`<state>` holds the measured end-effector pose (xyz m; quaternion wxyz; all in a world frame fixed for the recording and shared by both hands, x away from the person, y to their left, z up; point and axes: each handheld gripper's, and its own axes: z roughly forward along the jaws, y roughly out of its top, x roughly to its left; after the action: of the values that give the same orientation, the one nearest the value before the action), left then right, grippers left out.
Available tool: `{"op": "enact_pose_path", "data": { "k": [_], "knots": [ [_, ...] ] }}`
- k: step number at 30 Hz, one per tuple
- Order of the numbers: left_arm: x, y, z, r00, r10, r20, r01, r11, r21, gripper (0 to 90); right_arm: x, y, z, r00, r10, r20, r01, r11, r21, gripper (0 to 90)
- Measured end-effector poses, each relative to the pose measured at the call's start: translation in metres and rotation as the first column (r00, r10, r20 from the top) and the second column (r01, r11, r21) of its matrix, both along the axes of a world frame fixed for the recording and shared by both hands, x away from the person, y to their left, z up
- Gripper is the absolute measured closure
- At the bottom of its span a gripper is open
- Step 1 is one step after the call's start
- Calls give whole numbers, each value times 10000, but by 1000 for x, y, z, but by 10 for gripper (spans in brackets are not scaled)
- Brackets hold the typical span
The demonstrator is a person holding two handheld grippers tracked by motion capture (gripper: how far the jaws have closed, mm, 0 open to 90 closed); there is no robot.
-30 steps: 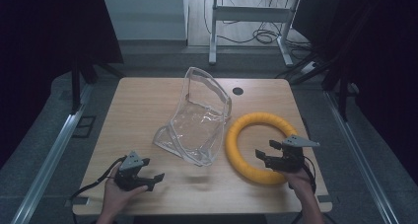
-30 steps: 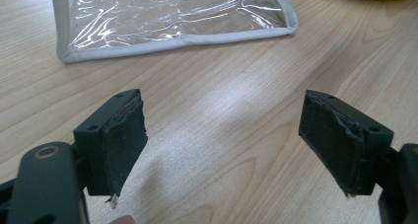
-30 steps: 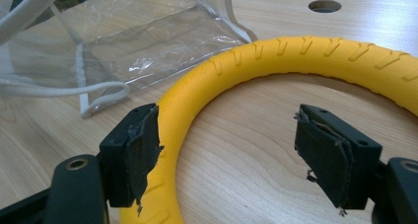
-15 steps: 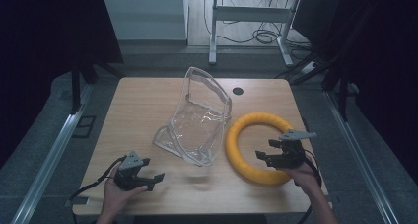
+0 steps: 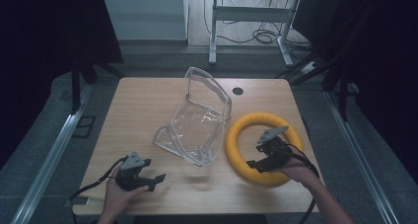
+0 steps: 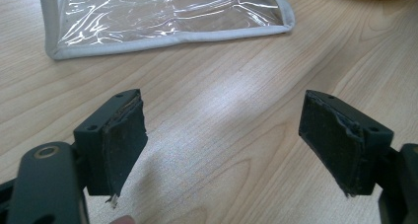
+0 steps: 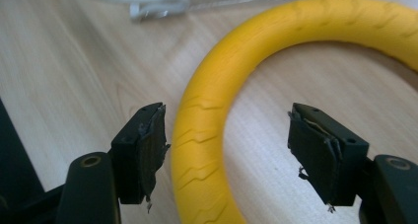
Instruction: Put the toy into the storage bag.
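Since the earlier frame the right gripper (image 5: 256,156) has moved onto the yellow ring (image 5: 246,130) at the table's right, jaws closing around its near-left rim but not pressing yet; next, squeeze. Left gripper (image 5: 153,180) rests wide open, near-left

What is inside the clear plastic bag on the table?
The clear bag looks empty: through its see-through sides only the wooden table shows. Glare and creases hide its lowest corners, so a small flat thing there cannot be ruled out.

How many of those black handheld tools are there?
2. The left tool sits low on the table's left; the right tool straddles the yellow ring.
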<state>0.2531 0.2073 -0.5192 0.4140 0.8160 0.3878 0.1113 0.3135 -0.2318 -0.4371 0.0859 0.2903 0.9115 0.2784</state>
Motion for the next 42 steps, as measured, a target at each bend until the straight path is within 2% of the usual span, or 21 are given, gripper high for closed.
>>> {"op": "enact_pose_path", "data": {
  "k": [6,11,13,14,15,16,17,18,19,22,26,29,33,34,35,38,41,42],
  "knots": [
    [0,1,2,10000,38,50,-38,10000,-45,179,2,19,-9,9971,391,-659,-444,9957,-813,311],
    [0,1,2,10000,37,48,-37,10000,-79,179,5,32,-21,9918,671,-1086,-844,9830,-1632,310],
    [0,1,1,10000,27,45,-27,10000,-59,179,6,37,-25,9887,783,-1281,-1045,9717,-2121,309],
    [0,1,1,10000,27,45,-27,10000,-59,179,6,37,-25,9887,783,-1281,-1045,9717,-2121,309],
    [0,1,1,10000,28,44,-28,10000,-49,179,7,41,-28,9851,865,-1489,-1221,9605,-2502,308],
    [0,1,1,10000,23,43,-23,10000,-46,179,7,41,-28,9851,865,-1489,-1221,9605,-2502,308],
    [0,1,1,10000,15,45,-15,10000,-49,179,8,45,-33,9811,912,-1709,-1381,9479,-2871,310],
    [0,1,1,10000,15,45,-15,10000,-49,179,8,45,-33,9811,912,-1709,-1381,9479,-2871,310],
    [0,1,2,10000,24,68,-24,10000,-54,179,8,48,-37,9790,891,-1833,-1444,9380,-3151,314],
    [0,2,2,10000,42,73,-42,10000,-61,179,9,51,-44,9752,913,-2015,-1588,9231,-3502,324],
    [0,1,2,10000,43,45,-43,10000,-79,180,9,53,-51,9733,808,-2149,-1580,9150,-3713,366],
    [0,1,2,9999,76,81,-75,9999,-112,179,9,54,-54,9762,650,-2067,-1448,9053,-3992,411],
    [-1,1,2,9999,97,114,-96,9999,-110,180,12,53,-59,9740,476,-2213,-1357,9054,-4024,471],
    [-1,1,2,9999,92,106,-91,9999,-111,180,13,53,-60,9692,473,-2418,-1435,9062,-3979,480],
    [-1,1,2,9999,85,101,-84,9999,-112,180,14,52,-62,9689,442,-2437,-1414,9065,-3977,484],
    [-1,1,1,10000,62,66,-61,9999,-132,179,17,51,-62,9627,466,-2665,-1496,9125,-3808,493],
    [-1,1,2,9999,72,83,-70,9999,-146,180,17,50,-62,9631,482,-2646,-1476,9172,-3700,500],
    [-1,1,2,10000,53,66,-51,9998,-216,180,18,49,-62,9619,476,-2693,-1459,9222,-3581,502]
  ]
}}
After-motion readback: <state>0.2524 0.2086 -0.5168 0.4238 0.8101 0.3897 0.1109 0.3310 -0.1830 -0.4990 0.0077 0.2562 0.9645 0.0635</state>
